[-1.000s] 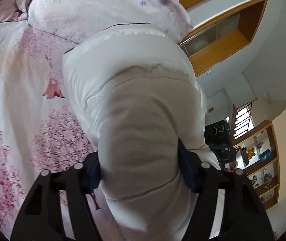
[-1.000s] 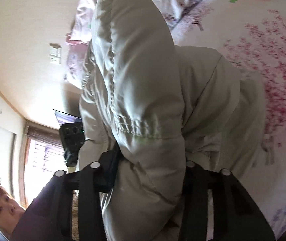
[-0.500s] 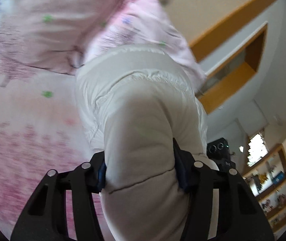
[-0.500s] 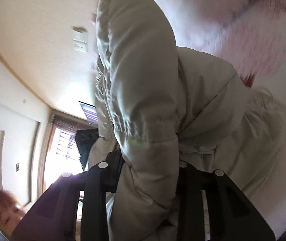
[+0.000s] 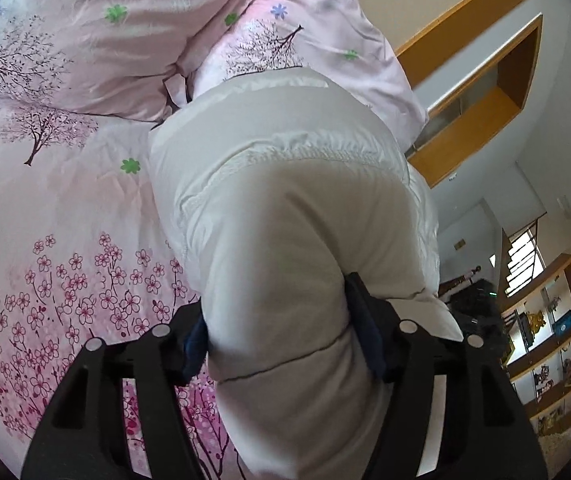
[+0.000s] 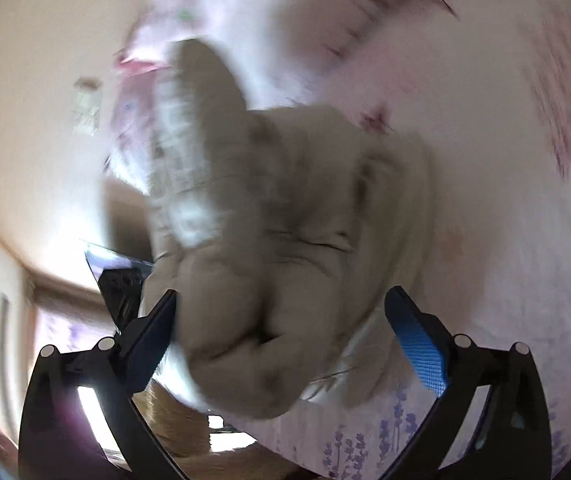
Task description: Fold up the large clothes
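Note:
A white puffy quilted jacket (image 5: 285, 208) lies bunched on a pink flowered bedsheet (image 5: 65, 240). My left gripper (image 5: 281, 336) is shut on a thick padded fold of the jacket, which fills the middle of the left wrist view. In the blurred right wrist view the jacket (image 6: 269, 240) sits between the spread blue-padded fingers (image 6: 417, 344) of my right gripper (image 6: 281, 320), which is open. The jacket bulges out past the jaws there and I cannot tell if it touches them.
Two pink flowered pillows (image 5: 97, 40) lie at the head of the bed behind the jacket. Wooden shelves (image 5: 545, 352) and a wood-trimmed wall niche (image 5: 485, 92) stand to the right. A window (image 6: 57, 332) shows at the left of the right wrist view.
My right gripper has opened and let go of the jacket fold it held, and that view is blurred by motion. My left gripper keeps its hold and has swung toward the pillows.

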